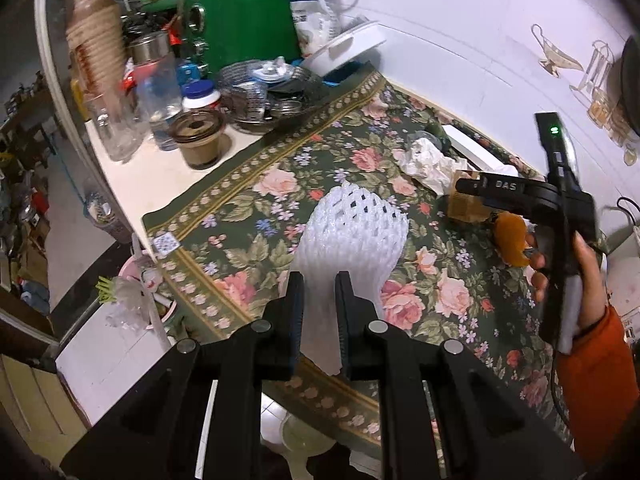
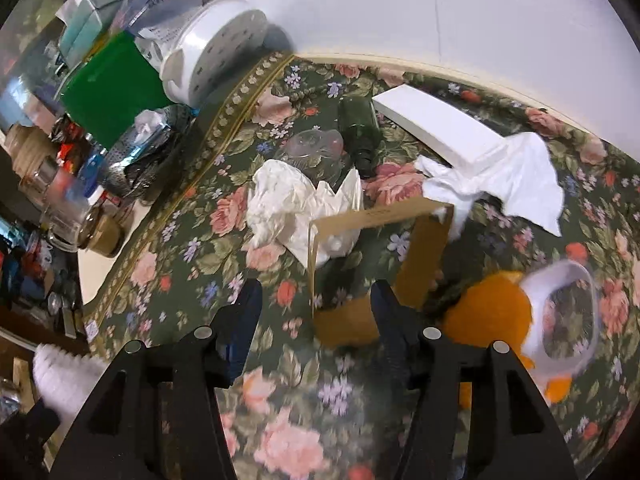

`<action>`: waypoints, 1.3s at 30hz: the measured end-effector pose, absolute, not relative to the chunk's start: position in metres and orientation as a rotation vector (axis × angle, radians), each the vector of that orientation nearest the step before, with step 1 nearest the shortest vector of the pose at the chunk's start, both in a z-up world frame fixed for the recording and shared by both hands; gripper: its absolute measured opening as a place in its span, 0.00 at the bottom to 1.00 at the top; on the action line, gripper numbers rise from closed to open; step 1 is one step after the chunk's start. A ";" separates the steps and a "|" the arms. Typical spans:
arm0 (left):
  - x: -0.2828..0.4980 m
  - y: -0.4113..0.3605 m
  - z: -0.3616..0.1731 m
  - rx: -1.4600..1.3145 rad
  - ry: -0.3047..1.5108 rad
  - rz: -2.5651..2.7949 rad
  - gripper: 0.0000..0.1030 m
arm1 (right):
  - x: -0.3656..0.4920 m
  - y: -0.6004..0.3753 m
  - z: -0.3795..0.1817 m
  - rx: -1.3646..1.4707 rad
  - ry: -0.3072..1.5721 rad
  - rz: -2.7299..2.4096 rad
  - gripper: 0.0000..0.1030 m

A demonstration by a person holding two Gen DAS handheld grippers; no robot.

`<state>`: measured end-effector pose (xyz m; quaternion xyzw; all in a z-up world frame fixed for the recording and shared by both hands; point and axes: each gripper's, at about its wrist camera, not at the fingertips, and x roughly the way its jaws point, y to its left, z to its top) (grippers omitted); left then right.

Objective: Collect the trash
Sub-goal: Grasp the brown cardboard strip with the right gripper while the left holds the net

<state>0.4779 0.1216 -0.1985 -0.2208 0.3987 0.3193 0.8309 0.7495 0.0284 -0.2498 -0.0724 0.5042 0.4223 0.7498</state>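
Observation:
My left gripper [image 1: 319,280] is shut on a white foam fruit net [image 1: 352,236], held above the floral tablecloth [image 1: 248,224]. My right gripper [image 2: 316,292] is open and empty, low over the cloth in front of an opened brown cardboard box [image 2: 372,256]. In the left wrist view the right gripper [image 1: 472,190] sits by the box [image 1: 464,200] and an orange peel [image 1: 510,240]. Crumpled white tissue [image 2: 280,204], a clear plastic cup [image 2: 316,152], a dark green bottle [image 2: 360,132], a white cloth [image 2: 516,184], the orange peel [image 2: 492,308] and a white ring [image 2: 568,320] lie on the cloth.
A white flat slab [image 2: 436,124] lies by the wall. A green box [image 1: 248,24], a white perforated tub [image 2: 216,52], metal strainers [image 1: 260,96], jars and bottles [image 1: 160,96] crowd the far left. A pink bin [image 1: 140,292] stands below the table's edge [image 1: 132,216].

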 end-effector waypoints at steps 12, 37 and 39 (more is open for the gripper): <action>0.454 0.131 -0.194 -0.486 0.818 0.719 0.14 | 0.735 0.035 -0.258 -0.134 1.144 0.985 0.02; 0.433 0.157 -0.206 -0.428 0.864 0.561 0.14 | 0.714 -0.022 -0.241 0.113 1.183 0.755 0.67; 0.435 0.160 -0.210 -0.455 0.865 0.590 0.14 | 0.730 -0.010 -0.251 0.149 1.215 0.749 0.67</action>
